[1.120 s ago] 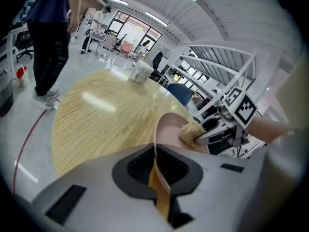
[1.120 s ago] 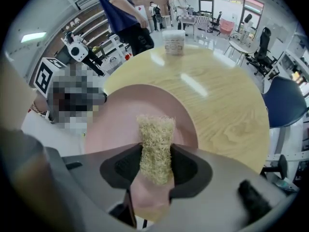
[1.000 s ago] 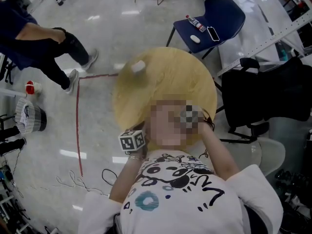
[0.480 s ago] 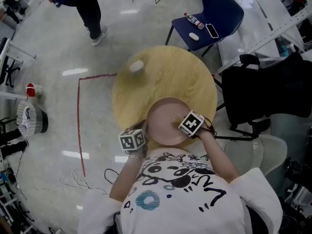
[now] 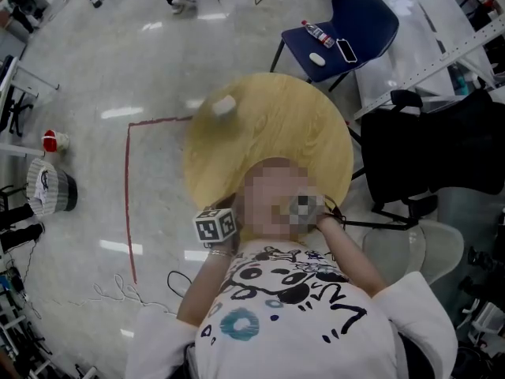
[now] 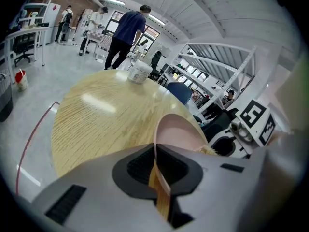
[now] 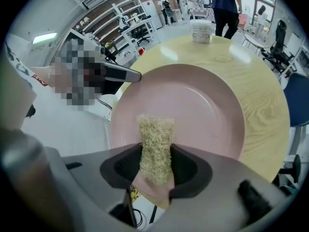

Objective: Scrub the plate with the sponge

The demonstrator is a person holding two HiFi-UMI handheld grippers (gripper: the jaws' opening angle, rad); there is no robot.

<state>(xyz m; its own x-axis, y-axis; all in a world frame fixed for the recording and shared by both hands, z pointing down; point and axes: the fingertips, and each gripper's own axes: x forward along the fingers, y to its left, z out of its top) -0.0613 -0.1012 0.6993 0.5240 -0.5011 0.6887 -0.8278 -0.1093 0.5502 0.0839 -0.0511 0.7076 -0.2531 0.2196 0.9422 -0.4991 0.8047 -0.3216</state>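
Note:
A pink plate (image 7: 193, 105) rests on the near part of the round wooden table (image 5: 276, 125); in the head view a mosaic patch hides it. My left gripper (image 6: 157, 163) is shut on the plate's near rim (image 6: 178, 132), which stands edge-on between its jaws. Its marker cube (image 5: 215, 227) shows at the table's near edge. My right gripper (image 7: 155, 166) is shut on a straw-coloured fibrous sponge (image 7: 155, 146). The sponge's tip lies on the plate's inner face near the rim closest to me.
A white tub (image 5: 223, 106) stands at the table's far left side. A blue chair (image 5: 347, 26) with small items is behind the table on the right, and a black chair (image 5: 430, 152) is close on the right. A person (image 6: 128, 30) stands beyond the table.
My right gripper has slid the sponge a little across the plate toward its near edge. The left gripper has kept still. The bystander has walked away toward the far side of the room.

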